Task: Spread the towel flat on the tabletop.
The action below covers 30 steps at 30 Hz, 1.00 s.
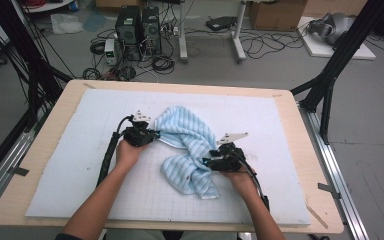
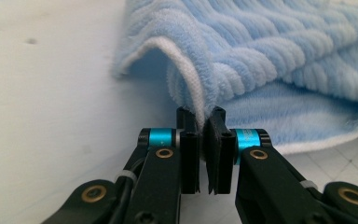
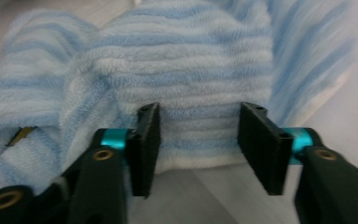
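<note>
A crumpled light blue striped towel (image 1: 187,132) lies in the middle of the white mat (image 1: 70,170). At its left side, my left gripper (image 1: 156,135) is shut on the towel's white hemmed edge; the left gripper view shows that hem (image 2: 196,100) pinched between the two pads (image 2: 204,119). My right gripper (image 1: 206,162) is at the towel's right side, by the lower bunched part. In the right gripper view its jaws stand apart (image 3: 198,135), a folded bulge of towel (image 3: 191,60) just in front of and partly between them, the pads not pressing it.
The mat covers a wooden table (image 1: 307,165) with bare wood around its rim. Black frame posts (image 1: 330,75) stand at the table's far corners. Computers and cables (image 1: 137,30) lie on the floor beyond the far edge.
</note>
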Tool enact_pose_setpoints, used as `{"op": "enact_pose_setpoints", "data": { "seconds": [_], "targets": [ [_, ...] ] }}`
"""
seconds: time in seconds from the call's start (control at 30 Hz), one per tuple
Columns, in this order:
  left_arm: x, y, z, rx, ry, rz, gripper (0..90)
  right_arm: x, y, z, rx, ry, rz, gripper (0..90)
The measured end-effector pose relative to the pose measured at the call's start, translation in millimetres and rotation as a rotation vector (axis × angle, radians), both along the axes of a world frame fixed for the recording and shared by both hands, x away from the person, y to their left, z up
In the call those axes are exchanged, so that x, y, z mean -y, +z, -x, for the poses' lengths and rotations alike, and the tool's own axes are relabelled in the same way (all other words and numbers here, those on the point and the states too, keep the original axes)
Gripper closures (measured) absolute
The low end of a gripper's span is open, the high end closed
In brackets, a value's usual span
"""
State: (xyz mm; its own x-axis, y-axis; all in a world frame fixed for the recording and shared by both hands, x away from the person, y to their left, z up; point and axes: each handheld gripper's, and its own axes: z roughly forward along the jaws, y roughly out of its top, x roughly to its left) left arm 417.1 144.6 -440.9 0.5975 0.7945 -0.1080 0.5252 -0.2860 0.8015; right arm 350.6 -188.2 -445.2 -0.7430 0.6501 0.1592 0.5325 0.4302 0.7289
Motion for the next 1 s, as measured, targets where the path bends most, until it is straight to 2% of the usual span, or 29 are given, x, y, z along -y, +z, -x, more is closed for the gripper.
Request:
{"op": "enact_pose_setpoints", "data": {
  "seconds": [0.07,0.13,0.27,0.33,0.37,0.43,0.47,0.5,0.53,0.6,0.67,0.73,0.8,0.87,0.93,1.0],
  "targets": [
    [-8.7,3.3,-0.4,0.004,0.016,0.012,84.5,-5.2,2.1,2.0,0.004,0.047,0.0,75.9],
    [-16.1,4.5,-1.4,-0.001,0.031,0.024,84.4,-8.9,2.9,5.1,0.003,0.077,0.005,81.6],
    [-26.4,5.3,-3.4,-0.007,0.055,0.048,84.3,-13.0,2.3,8.8,-0.049,0.169,-0.031,83.8],
    [-30.0,5.6,-3.8,-0.009,0.06,0.051,84.3,-16.6,1.3,12.0,-0.097,0.235,-0.056,83.9],
    [-31.7,5.4,-4.0,-0.01,0.061,0.057,84.3,-20.0,1.2,15.8,-0.13,0.277,-0.065,83.9],
    [-34.1,4.8,-3.6,-0.023,0.059,0.07,84.0,-25.8,0.5,21.0,-0.166,0.364,-0.079,83.7],
    [-34.0,4.1,-2.7,-0.027,0.054,0.067,83.6,-28.7,0.4,23.5,-0.176,0.395,-0.079,83.4],
    [-34.1,3.5,-1.2,-0.021,0.05,0.054,83.4,-30.9,1.2,25.6,-0.166,0.41,-0.07,82.3],
    [-35.0,2.7,0.2,-0.024,0.044,0.049,82.9,-31.3,2.0,25.9,-0.161,0.408,-0.071,80.1],
    [-36.9,0.4,2.8,-0.002,0.06,0.051,78.4,-27.1,4.2,23.0,-0.149,0.385,-0.096,67.0],
    [-41.6,-3.1,4.8,0.009,0.088,0.066,67.2,-18.7,8.6,18.3,-0.126,0.327,-0.152,56.1],
    [-47.1,-6.7,7.1,0.002,0.105,0.097,54.5,-7.6,15.1,13.5,-0.075,0.246,-0.215,48.4],
    [-50.2,-7.2,9.9,0.003,0.104,0.116,46.3,3.8,20.6,7.9,0.011,0.145,-0.245,39.5],
    [-52.8,-5.6,14.2,0.016,0.09,0.132,44.5,13.7,22.9,-0.3,0.065,0.031,-0.222,39.9],
    [-53.5,-2.5,19.1,0.039,0.065,0.151,42.3,20.3,20.9,-12.1,0.092,-0.071,-0.18,41.6],
    [-53.6,0.2,25.4,0.07,0.039,0.158,42.4,22.2,17.6,-24.7,0.095,-0.132,-0.122,46.9]
  ]
}}
